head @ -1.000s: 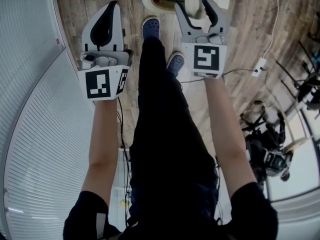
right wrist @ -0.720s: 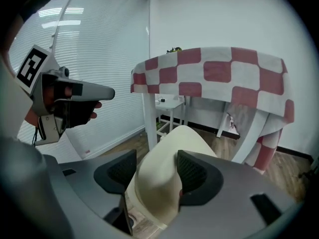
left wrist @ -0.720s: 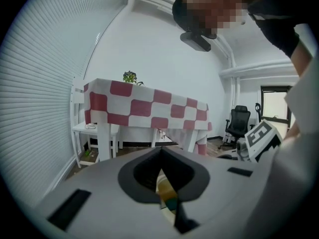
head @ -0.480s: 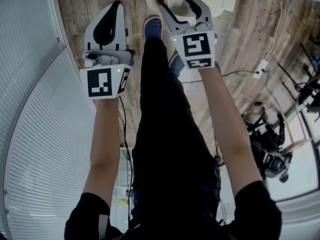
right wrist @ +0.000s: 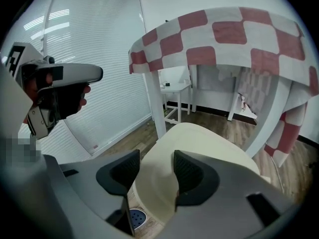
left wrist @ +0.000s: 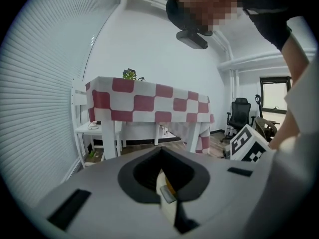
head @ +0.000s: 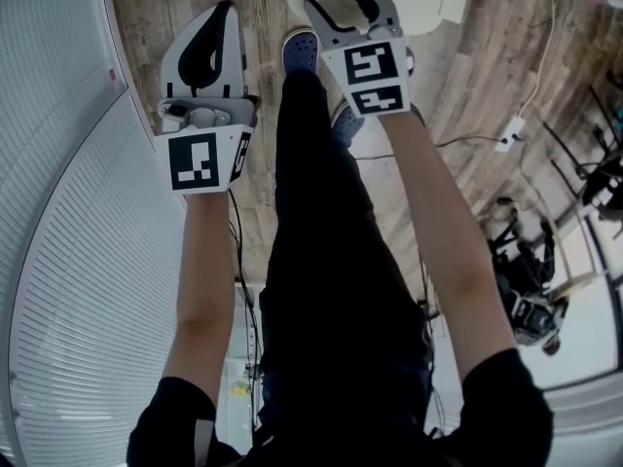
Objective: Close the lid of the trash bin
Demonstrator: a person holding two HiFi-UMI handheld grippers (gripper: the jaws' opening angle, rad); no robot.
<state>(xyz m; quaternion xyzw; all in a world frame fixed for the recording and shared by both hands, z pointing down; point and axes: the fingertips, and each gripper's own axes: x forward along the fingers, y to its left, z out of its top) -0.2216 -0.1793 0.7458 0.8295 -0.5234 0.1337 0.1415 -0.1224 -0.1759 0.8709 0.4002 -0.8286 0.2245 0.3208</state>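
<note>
My right gripper [right wrist: 155, 166] is partly open, and its jaws have just been closing a bit. The cream lid [right wrist: 209, 143] is right in front of it. The lid's edge shows in the gap between the jaws, but I cannot tell if the pads touch it. My left gripper [head: 222, 13] is closed with nothing in it and hangs off to the side over the wooden floor [head: 487, 56]. The lid is down by my blue shoe [head: 300, 49]. I think the job is almost done, because the lid looks low and nearly flat. What is left is to push it all the way down and let go. The bin under the lid is hidden. The head view cuts the lid off at the top, so I cannot see if it is shut tight.
</note>
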